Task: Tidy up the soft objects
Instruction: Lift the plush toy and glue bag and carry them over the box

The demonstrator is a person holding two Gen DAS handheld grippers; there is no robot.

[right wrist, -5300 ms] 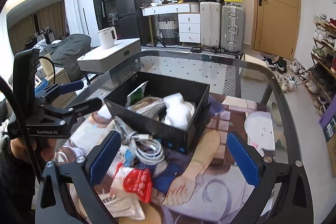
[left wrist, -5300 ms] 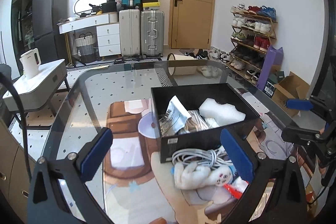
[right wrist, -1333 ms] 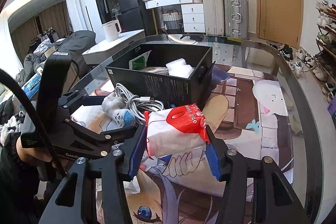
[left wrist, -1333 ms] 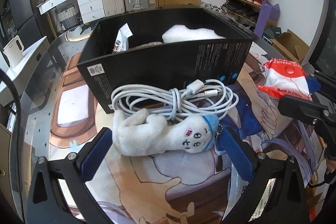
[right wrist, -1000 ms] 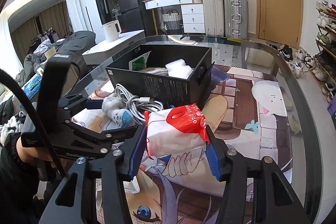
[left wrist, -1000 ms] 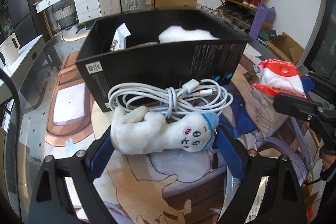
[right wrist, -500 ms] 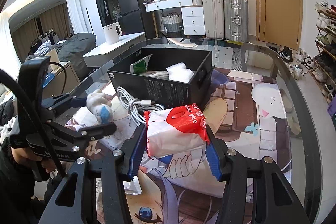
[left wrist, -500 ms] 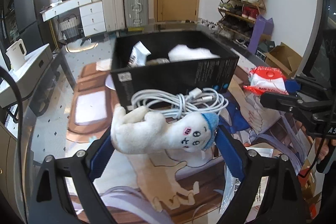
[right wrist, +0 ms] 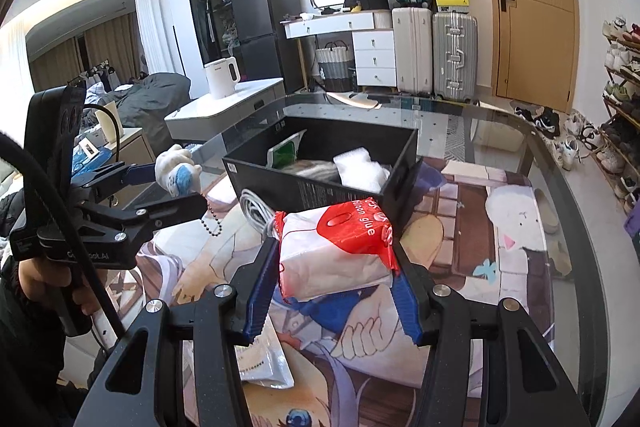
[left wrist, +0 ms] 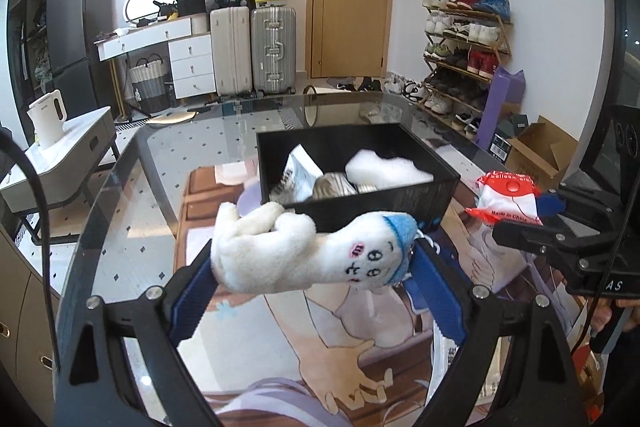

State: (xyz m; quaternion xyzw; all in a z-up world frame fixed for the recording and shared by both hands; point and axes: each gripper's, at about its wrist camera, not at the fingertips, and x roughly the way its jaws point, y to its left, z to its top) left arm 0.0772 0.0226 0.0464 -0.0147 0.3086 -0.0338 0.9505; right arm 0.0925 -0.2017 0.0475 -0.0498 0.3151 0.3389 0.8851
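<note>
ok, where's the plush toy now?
Left wrist view: the plush toy is clamped in the left claw, off the table, just short of the black box.

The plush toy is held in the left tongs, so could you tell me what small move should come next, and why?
Probably carry the plush toy forward over the black box, because the left tongs hold it clear of the table, short of the box's near wall.

My left gripper [left wrist: 316, 279] clamps the white plush toy [left wrist: 304, 253] mid-frame, lifted before the black box [left wrist: 356, 167]; at right, my right gripper [left wrist: 516, 215] holds a red-and-white packet [left wrist: 506, 201].
</note>
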